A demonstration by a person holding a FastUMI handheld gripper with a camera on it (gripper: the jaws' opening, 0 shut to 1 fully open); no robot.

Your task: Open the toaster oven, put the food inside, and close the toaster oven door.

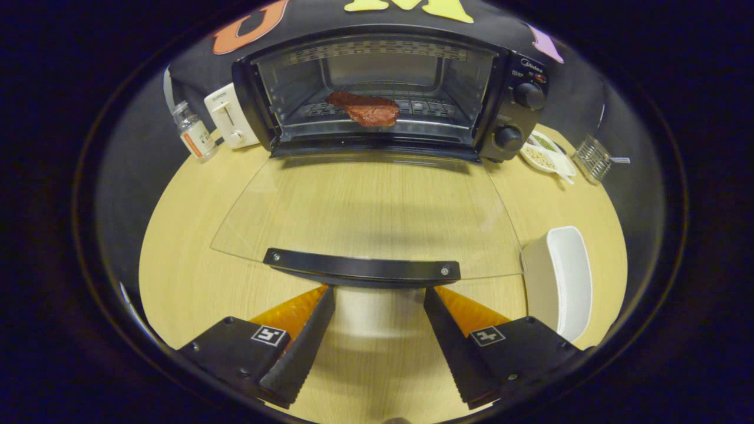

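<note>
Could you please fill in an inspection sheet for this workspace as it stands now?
Surface: light wooden table.
Job's things: toaster oven with its glass door folded flat; red meat on the rack inside.
Clutter: small bottle, white appliance, plate of food, wire rack, white dish.
Grippers: tool open, fingertips just below the door handle.
Cables: nothing seen.
Surroundings: black booth wall.

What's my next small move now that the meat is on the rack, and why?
Probably ease the open gripper forward and under the door handle, then lift. The steak already lies on the rack inside the toaster oven, the glass door hangs fully open over the table, and the fingers hold nothing just short of the handle.
</note>
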